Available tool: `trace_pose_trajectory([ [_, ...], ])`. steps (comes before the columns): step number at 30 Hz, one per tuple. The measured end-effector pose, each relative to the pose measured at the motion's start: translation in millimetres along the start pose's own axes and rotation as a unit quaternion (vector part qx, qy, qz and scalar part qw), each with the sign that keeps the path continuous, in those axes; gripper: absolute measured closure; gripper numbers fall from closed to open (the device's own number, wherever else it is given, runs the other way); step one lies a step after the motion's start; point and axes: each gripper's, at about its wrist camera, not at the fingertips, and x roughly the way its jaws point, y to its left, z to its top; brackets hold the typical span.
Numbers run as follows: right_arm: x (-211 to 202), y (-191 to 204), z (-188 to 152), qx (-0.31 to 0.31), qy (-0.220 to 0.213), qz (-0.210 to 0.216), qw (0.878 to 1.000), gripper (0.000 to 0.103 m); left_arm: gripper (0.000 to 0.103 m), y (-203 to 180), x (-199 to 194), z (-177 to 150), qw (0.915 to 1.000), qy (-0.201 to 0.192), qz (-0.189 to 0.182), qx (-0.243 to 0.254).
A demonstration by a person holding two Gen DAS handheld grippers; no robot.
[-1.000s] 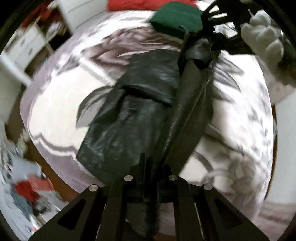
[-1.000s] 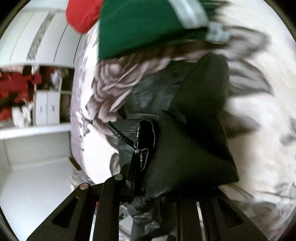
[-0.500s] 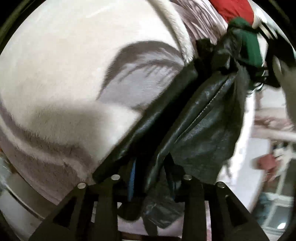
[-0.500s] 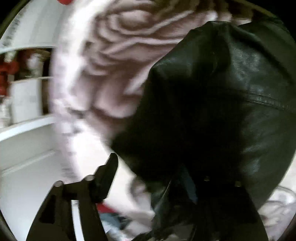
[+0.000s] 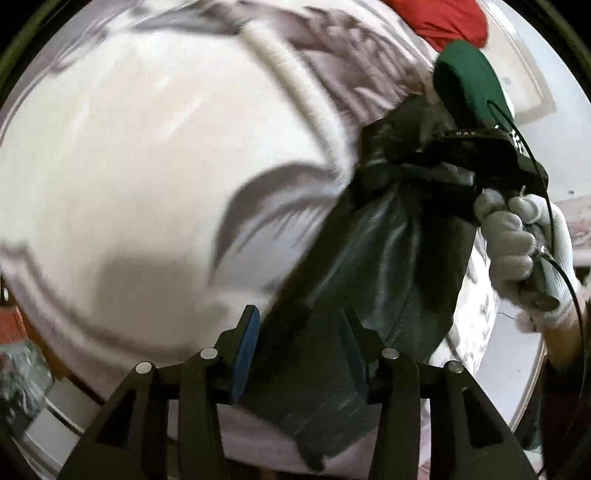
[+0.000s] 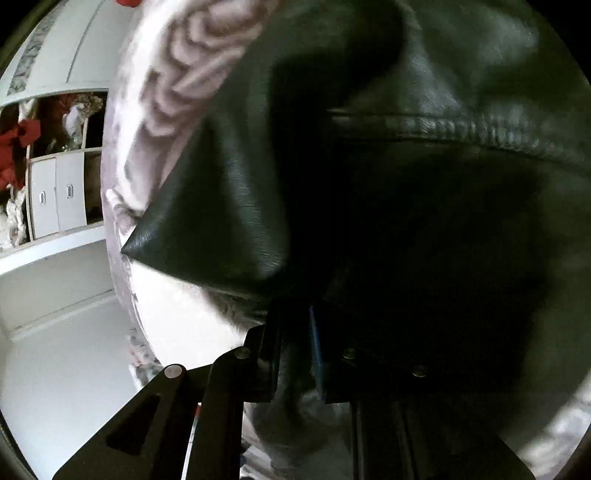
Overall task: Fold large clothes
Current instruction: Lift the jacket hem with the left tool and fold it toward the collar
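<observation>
A black leather jacket lies bunched on a white and grey floral bedspread. My left gripper is open, its blue-padded fingers standing apart on either side of the jacket's near end. My right gripper, held by a white-gloved hand, is at the jacket's far end. In the right wrist view the jacket fills most of the frame and drapes over the right gripper, whose jaws stand close together with leather between them.
A folded green garment and a red one lie at the bed's far side. White shelves and drawers stand beyond the bed edge. The bed's near edge drops to the floor.
My left gripper has opened and let go of the jacket's near end. The right gripper has carried its end lower and closer over the bed. Both views have swung.
</observation>
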Motion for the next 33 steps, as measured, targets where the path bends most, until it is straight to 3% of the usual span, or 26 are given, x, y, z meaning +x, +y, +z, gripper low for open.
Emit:
trace_pose_trajectory([
  [3,-49.3,-14.5,-11.5,-0.009,-0.009,0.067,0.998,0.082,0.061,-39.8,7.7,23.2,0.9995,-0.021,-0.015,0.02],
  [4,-72.4,-23.2,-19.5,-0.012,-0.029,0.065,0.997,0.071,0.061,-49.0,10.5,29.6,0.9992,-0.026,-0.019,0.024],
  [5,-97.5,-33.7,-27.8,-0.015,-0.052,0.054,0.997,0.066,0.062,-64.3,17.4,40.3,0.9988,-0.034,-0.021,0.029],
  [7,-143.0,-57.2,-40.6,-0.014,-0.093,0.033,0.995,0.065,0.065,-84.6,32.7,58.1,0.9981,-0.044,-0.025,0.036],
  [8,-161.8,-70.6,-45.4,-0.009,-0.107,0.02,0.994,0.065,0.074,-90.2,37.8,65.8,0.9979,-0.045,-0.022,0.041],
  [9,-178.6,-82.1,-49.3,-0.005,-0.119,0.004,0.993,0.065,0.082,-99.1,48.9,77.2,0.9978,-0.043,-0.005,0.051],
  [11,-197.2,-98.9,-51.4,-0.002,-0.133,-0.011,0.991,0.065,0.082,-100.4,65.2,97.2,0.9976,-0.034,0.031,0.052],
  [15,-187.9,-111.1,-41.7,-0.022,-0.115,-0.029,0.993,0.065,0.08,-87.2,99.2,117.5,0.9975,0.0,0.049,0.051],
  [18,-145.7,-92.3,-25.7,-0.046,-0.077,-0.089,0.992,0.065,0.078,-83.2,104.1,121.6,0.9975,0.006,0.047,0.052],
  [21,-105.9,-94.1,-12.2,-0.065,-0.049,-0.164,0.983,0.065,0.078,-78.1,106.5,123.2,0.9986,0.005,0.036,0.04],
  [26,-87.6,-92.2,-1.2,-0.083,-0.041,-0.228,0.969,0.066,0.077,-80.4,108.6,126.9,0.9991,-0.003,0.032,0.026],
  [29,-109.1,-90.7,-3.1,-0.066,-0.019,-0.212,0.975,0.065,0.077,-86.8,81.3,116.7,0.9992,-0.017,0.032,0.016],
  [33,-161.7,-102.7,-22.8,-0.063,-0.029,-0.092,0.993,0.062,0.079,-108.6,29.7,87.4,0.9982,-0.054,0.02,0.019],
])
